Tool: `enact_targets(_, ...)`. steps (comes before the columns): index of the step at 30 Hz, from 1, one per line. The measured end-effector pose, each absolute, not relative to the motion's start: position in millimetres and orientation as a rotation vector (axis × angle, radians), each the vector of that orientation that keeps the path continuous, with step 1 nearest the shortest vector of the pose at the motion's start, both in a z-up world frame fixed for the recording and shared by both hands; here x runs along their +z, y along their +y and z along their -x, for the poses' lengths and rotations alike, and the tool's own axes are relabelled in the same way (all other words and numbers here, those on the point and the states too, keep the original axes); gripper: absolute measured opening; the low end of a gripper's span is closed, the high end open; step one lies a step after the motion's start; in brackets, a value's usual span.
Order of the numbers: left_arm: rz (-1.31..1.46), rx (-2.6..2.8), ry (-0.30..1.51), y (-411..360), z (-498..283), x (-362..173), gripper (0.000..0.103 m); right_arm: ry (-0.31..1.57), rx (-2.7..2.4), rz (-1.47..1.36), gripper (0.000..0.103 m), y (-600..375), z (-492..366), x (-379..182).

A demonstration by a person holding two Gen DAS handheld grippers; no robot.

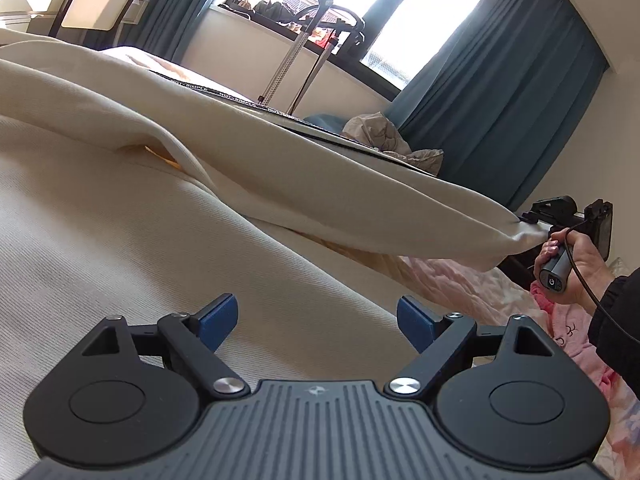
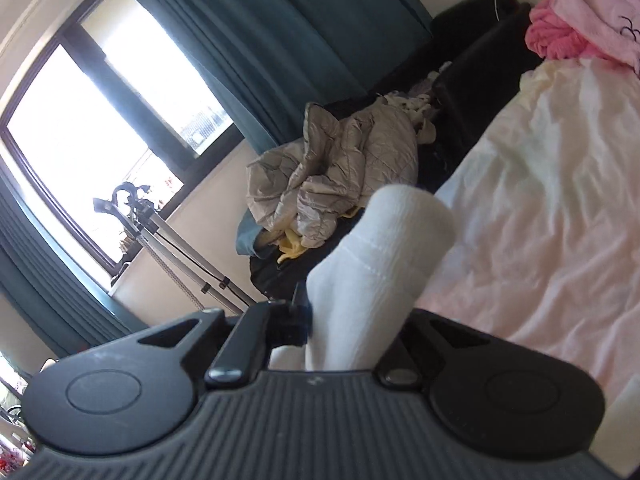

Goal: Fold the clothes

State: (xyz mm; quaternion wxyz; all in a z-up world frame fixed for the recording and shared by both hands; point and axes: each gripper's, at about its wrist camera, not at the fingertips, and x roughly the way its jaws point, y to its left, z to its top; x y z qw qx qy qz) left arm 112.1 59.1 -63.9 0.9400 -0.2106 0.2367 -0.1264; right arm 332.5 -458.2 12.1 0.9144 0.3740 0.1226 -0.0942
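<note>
While it lies spread across the bed (image 2: 540, 208), the cream garment (image 1: 140, 216) has one long fold lifted and drawn taut toward the right, above the pink sheet. The right hand-held gripper (image 2: 352, 320) is clamped on that fold's end, which bunches up between its jaws, though motion blur hides the exact contact. The left hand-held gripper (image 1: 316, 322) hovers low over the fabric, its blue pads (image 1: 218, 320) wide apart, holding nothing.

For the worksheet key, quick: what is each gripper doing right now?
Left gripper: open, empty, above the cream ribbed-knit garment.
Right gripper: shut on that garment's cuff.
</note>
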Motion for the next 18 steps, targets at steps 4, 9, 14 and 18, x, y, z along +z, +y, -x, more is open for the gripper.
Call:
enact_targets(4,0.397,-0.250,0.400,61.1,-99.9,-52.7,0.090,0.245,-0.252,-0.765,0.005,-489.5,-313.6,0.1)
enact_targets(9,0.434,-0.249,0.455,59.7,-103.9,-59.0,0.090,0.366,-0.342,-0.848,0.005,-527.7,-283.3,-73.2)
enact_targets(14,0.418,-0.225,0.460,58.0,-104.8,-60.3,0.090,0.447,-0.378,-0.930,0.006,-546.1,-257.0,-130.6)
enact_targets(18,0.318,-0.165,0.473,54.8,-104.4,-58.2,0.090,0.446,-0.413,-0.831,0.026,-534.0,-249.3,-111.0)
